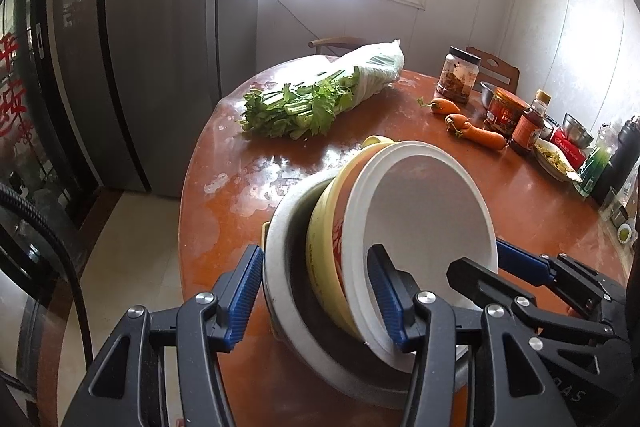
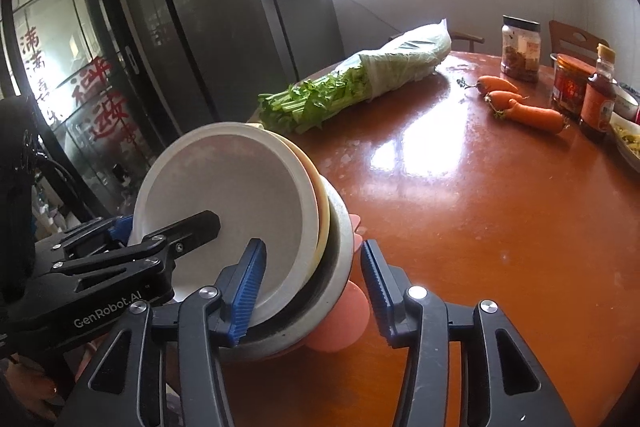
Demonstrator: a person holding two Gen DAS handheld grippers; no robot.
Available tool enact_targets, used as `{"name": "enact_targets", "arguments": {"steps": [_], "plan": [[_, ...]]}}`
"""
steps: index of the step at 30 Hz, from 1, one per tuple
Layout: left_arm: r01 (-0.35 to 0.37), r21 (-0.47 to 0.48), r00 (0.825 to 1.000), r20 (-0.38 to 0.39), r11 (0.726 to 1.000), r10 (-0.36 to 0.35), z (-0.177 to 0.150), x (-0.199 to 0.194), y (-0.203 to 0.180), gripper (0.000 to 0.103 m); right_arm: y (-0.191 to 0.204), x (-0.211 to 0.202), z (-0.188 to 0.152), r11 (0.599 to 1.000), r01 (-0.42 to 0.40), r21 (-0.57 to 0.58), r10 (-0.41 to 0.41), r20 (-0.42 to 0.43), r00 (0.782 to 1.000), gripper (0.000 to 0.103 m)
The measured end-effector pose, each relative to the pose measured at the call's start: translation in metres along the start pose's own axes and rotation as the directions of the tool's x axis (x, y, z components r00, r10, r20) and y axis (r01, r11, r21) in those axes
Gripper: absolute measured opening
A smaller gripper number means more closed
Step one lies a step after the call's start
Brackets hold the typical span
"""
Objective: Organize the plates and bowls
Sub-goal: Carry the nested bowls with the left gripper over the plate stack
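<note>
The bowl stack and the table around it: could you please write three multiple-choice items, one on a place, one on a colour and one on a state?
1. Where do the carrots lie?
A on a chair
B on the table, between the celery and the jars
C on the floor
2. What colour is the innermost bowl of the stack?
A white
B blue
C black
3. How does the stack sit?
A level
B tilted
C upside down
Answers: B, they rest on the tabletop; A, its inside shows plain white; B, the rims lean to one side.
</note>
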State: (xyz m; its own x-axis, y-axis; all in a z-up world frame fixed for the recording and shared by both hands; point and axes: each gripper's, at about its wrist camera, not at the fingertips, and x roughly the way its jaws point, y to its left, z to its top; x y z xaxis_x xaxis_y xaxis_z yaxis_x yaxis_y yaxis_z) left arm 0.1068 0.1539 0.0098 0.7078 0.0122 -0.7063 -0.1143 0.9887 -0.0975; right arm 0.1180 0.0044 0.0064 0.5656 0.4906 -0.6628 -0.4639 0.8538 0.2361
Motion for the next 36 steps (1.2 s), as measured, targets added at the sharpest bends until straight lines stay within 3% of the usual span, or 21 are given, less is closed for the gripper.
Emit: {"name": "enact_targets", "arguments": {"steps": [13,23,26,29,36], "plan": [[-0.01,-0.007,1.0,0.008,1.0,0.01,0.0,-0.007,0.001,0.056,-0.003,-0.009,-0.001,1.0,-0.017,0.018,0.017,0.008,1.0,0.058],[-0.006,-0.033,1.0,0.021,0.999,0.007,-0.002,-0.015,0.008,0.066,-0.006,-0.005,-0.003,0.999,-0.025,0.04,0.026,-0.006,1.0,0.063],[-0.016,-0.045,1.0,0.005,0.999,0.016,-0.004,-0.011,0.011,0.073,-0.007,-0.004,-0.003,0.998,-0.026,0.054,0.026,-0.009,1.0,0.066],[-0.011,-0.054,1.0,-0.026,0.998,0.01,-0.005,-0.002,0.012,0.074,-0.008,-0.001,-0.003,0.998,-0.027,0.064,0.028,-0.016,0.999,0.067],[0.064,-0.064,0.993,-0.098,0.996,-0.07,-0.006,0.024,0.007,0.075,-0.013,0.007,-0.004,0.996,-0.039,0.079,0.042,-0.035,0.999,0.067]]}}
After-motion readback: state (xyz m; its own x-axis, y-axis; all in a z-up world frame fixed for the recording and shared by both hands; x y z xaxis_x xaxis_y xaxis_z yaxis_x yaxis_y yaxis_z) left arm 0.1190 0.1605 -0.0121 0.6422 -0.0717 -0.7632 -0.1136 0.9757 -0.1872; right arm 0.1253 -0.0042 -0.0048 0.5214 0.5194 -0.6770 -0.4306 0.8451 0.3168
